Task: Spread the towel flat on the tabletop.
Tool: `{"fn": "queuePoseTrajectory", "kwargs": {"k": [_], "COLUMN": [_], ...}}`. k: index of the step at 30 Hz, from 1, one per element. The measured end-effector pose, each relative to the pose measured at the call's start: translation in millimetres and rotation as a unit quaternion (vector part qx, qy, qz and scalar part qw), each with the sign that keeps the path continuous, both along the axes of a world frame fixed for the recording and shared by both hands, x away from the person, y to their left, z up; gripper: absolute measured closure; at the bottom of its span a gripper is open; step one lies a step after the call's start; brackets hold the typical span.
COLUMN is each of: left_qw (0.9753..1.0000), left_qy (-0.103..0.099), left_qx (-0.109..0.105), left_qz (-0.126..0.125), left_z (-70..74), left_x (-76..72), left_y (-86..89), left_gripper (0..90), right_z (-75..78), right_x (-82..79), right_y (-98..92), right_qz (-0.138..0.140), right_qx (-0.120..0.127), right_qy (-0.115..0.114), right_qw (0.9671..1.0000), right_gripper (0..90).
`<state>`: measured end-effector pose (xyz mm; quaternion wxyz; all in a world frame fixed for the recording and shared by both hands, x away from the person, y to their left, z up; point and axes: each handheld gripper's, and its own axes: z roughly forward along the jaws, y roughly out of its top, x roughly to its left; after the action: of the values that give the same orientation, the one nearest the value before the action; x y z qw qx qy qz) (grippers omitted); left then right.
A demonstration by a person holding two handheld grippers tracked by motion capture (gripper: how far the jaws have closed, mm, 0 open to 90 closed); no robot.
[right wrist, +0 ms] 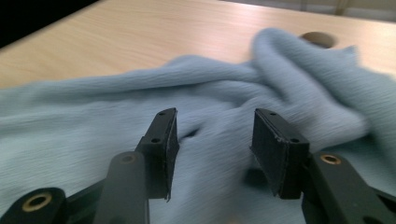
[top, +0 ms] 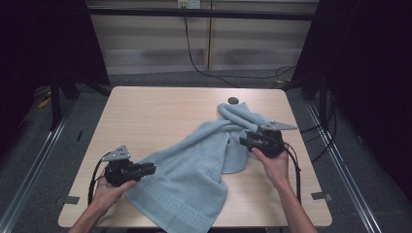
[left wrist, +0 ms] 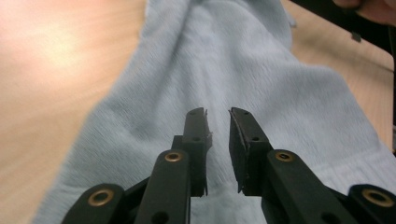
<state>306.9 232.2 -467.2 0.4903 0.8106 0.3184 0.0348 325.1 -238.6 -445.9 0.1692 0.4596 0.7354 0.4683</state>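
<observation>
I have the light blue towel (top: 194, 170) lying rumpled across the tabletop (top: 145, 116), running from the far right corner down to the near edge, its patterned hem hanging just over that edge. My left gripper (top: 148, 168) sits at the towel's left edge, jaws slightly parted with nothing between them. My right gripper (top: 245, 141) hovers over the bunched far part, jaws spread wide. I judge nothing is grasped yet; straightening or folding all lies ahead.

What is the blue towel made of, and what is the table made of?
The towel looks like soft cotton terry: fuzzy, matte, with a woven key-pattern border. The table looks like pale wood or a wood-print laminate, smooth with a faint sheen; which one can't be told.
</observation>
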Motion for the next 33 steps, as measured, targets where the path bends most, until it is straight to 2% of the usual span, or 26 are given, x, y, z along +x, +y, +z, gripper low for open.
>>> {"fn": "queuePoseTrajectory", "kwargs": {"k": [1, 3, 5, 6, 8, 10, 11, 12, 14, 15, 16, 17, 18, 19, 21, 22, 24, 27, 31, 33], "left_qw": [1.0000, 0.9996, 0.9991, 0.9985, 0.9973, 0.9954, 0.9954, 0.9949, 0.9929, 0.9915, 0.9889, 0.9885, 0.9881, 0.9877, 0.9888, 0.9892, 0.9913, 0.9929, 0.9944, 0.9951], "left_qy": [0.001, -0.003, 0.001, -0.001, 0.009, 0.010, 0.014, 0.019, 0.012, 0.004, -0.015, -0.020, -0.017, -0.019, -0.017, -0.012, 0.007, 0.016, 0.025, 0.030], "left_qx": [0.002, 0.019, 0.029, 0.042, 0.054, 0.074, 0.071, 0.077, 0.105, 0.123, 0.140, 0.142, 0.143, 0.146, 0.139, 0.136, 0.117, 0.106, 0.098, 0.092], "left_qz": [0.007, 0.020, 0.030, 0.036, 0.048, 0.061, 0.063, 0.062, 0.055, 0.044, 0.045, 0.047, 0.053, 0.053, 0.050, 0.053, 0.060, 0.051, 0.032, 0.017], "left_z": [-0.3, -2.2, -5.8, -7.5, -12.7, -18.7, -22.1, -25.1, -30.3, -32.6, -34.4, -34.6, -34.2, -34.1, -34.5, -34.4, -35.0, -35.2, -34.3, -33.8], "left_x": [4.5, 15.3, 27.8, 33.6, 45.0, 53.7, 56.7, 58.0, 56.2, 54.2, 51.3, 49.7, 48.3, 47.0, 45.5, 44.8, 42.4, 31.2, 5.7, -8.5], "left_y": [-1.5, -6.0, -9.9, -12.4, -16.3, -19.3, -20.0, -21.2, -25.9, -27.3, -28.8, -28.4, -27.7, -26.3, -19.9, -15.4, -5.6, 7.5, 18.8, 22.6], "left_gripper": [71.9, 66.0, 63.6, 61.1, 56.8, 55.0, 54.2, 54.1, 56.0, 63.9, 70.8, 74.8, 81.0, 82.9, 84.1, 84.2, 84.3, 84.3, 84.1, 83.9], "right_z": [-1.2, -8.3, -19.1, -24.6, -34.9, -44.9, -49.8, -54.8, -57.9, -57.9, -57.8, -57.4, -57.6, -58.0, -56.9, -57.3, -57.5, -56.4, -52.8, -49.3], "right_x": [-4.5, -10.6, -15.0, -16.7, -18.5, -17.3, -16.5, -15.7, -18.0, -19.2, -21.1, -23.9, -26.5, -29.1, -33.0, -33.8, -35.0, -40.6, -54.8, -63.1], "right_y": [1.5, 10.1, 22.7, 28.7, 38.9, 45.1, 47.7, 50.2, 54.4, 55.4, 56.0, 56.5, 55.0, 51.9, 41.5, 34.5, 19.0, -3.5, -33.5, -46.5], "right_qz": [0.012, 0.043, 0.071, 0.084, 0.099, 0.102, 0.104, 0.109, 0.110, 0.112, 0.113, 0.115, 0.122, 0.123, 0.125, 0.121, 0.112, 0.102, 0.073, 0.058], "right_qx": [0.009, -0.005, -0.020, -0.026, -0.039, -0.044, -0.049, -0.059, -0.084, -0.092, -0.105, -0.122, -0.128, -0.127, -0.127, -0.119, -0.103, -0.096, -0.088, -0.075], "right_qy": [0.005, 0.024, 0.049, 0.058, 0.065, 0.075, 0.080, 0.085, 0.073, 0.068, 0.062, 0.056, 0.050, 0.046, 0.047, 0.050, 0.062, 0.074, 0.073, 0.074], "right_qw": [0.9999, 0.9988, 0.9961, 0.9944, 0.9922, 0.9910, 0.9902, 0.9888, 0.9877, 0.9871, 0.9860, 0.9842, 0.9830, 0.9831, 0.9829, 0.9843, 0.9864, 0.9874, 0.9908, 0.9927], "right_gripper": [55.1, 59.7, 60.4, 60.6, 59.4, 55.9, 54.0, 51.4, 49.5, 49.7, 50.0, 50.1, 52.2, 57.3, 77.3, 82.5, 84.8, 85.9, 86.1, 86.1]}}
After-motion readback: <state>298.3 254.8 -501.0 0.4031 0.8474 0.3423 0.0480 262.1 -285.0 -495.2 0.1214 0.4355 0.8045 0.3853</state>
